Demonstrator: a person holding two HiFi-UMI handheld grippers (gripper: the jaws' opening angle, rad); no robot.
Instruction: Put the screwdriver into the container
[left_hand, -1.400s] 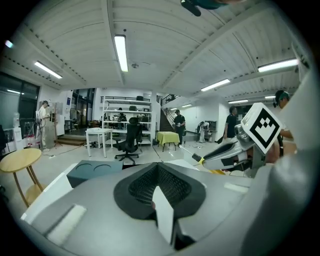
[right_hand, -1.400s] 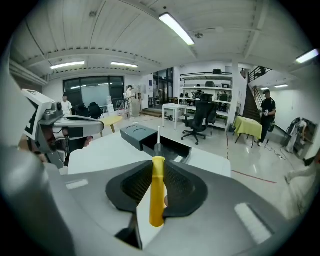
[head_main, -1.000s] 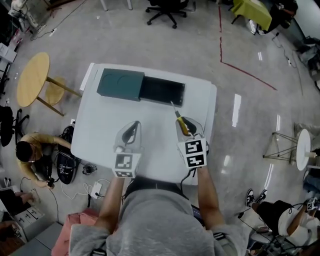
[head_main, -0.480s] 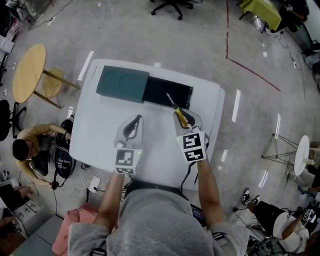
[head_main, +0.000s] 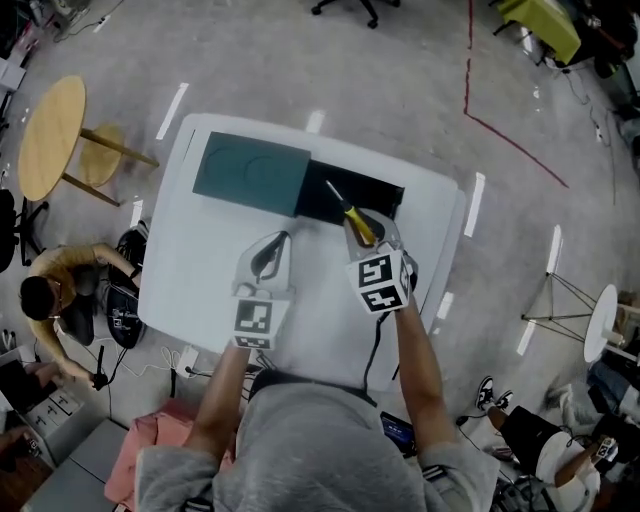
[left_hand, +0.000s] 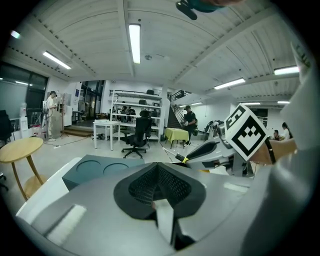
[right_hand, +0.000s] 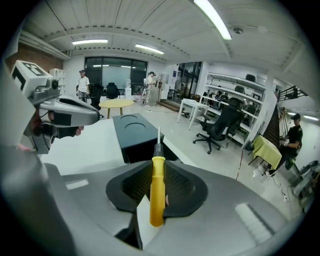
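Here right tongs (head_main: 368, 228) clamp yellow screwdriver (right_hand: 157, 187)

Screwdriver (right_hand: 158, 185): yellow handle, black collar, silver shaft.
Container (head_main: 378, 196): black.
Lid (head_main: 250, 172): dark teal.
Counter (head_main: 200, 270): white.
Left claw (head_main: 268, 252), right claw (head_main: 366, 220): grey, black pads, cubes with black-and-white squares.
Stool (head_main: 50, 140): tan wood.

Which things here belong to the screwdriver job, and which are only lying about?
For the job: screwdriver, gripped in the right tool; dark open container; white table under it.
Lying about: teal box beside the container; round wooden table; office chair; empty left tool.
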